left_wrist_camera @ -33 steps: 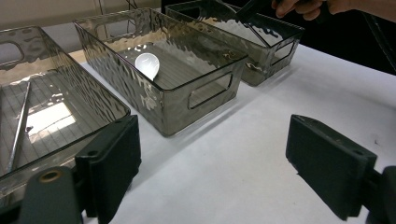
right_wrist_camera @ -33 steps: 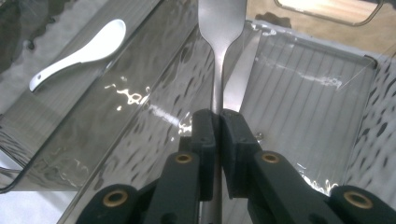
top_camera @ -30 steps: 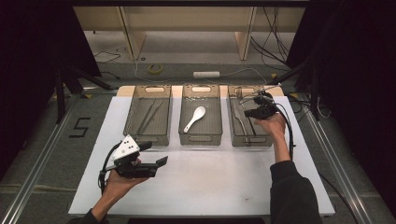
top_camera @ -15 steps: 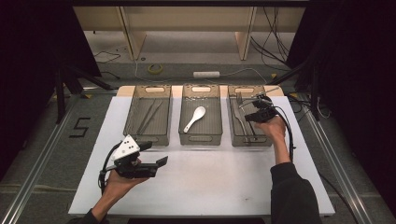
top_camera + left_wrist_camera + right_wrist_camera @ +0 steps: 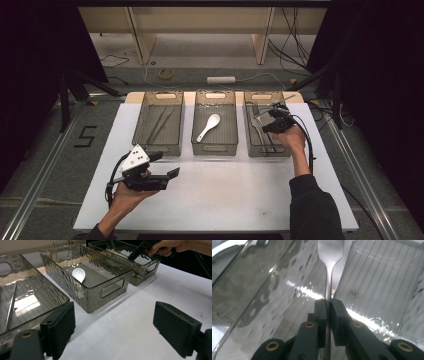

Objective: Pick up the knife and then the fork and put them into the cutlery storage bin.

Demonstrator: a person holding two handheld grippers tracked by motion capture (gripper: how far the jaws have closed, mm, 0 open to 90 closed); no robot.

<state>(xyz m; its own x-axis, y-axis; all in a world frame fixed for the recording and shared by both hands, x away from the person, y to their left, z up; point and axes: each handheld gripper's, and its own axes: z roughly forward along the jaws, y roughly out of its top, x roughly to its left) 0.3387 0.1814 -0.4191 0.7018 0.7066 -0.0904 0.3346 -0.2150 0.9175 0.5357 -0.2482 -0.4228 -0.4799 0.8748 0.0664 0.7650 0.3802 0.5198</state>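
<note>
Risk entry: my right gripper (image 5: 327, 305), fingers pinching the thin fork (image 5: 329, 255) handle, may let it pivot against the bin (image 5: 250, 131) wall; left gripper (image 5: 113, 327) idle, fingers wide.

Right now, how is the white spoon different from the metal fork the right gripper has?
The white spoon is white with a rounded bowl; the fork is shiny metal with a slim neck. The spoon lies loose in the middle bin; the fork is clamped by its handle in the right gripper, over the right bin. No gripper touches the spoon, and the left gripper hangs open above the table. Both are eating utensils in matching smoky bins.
</note>
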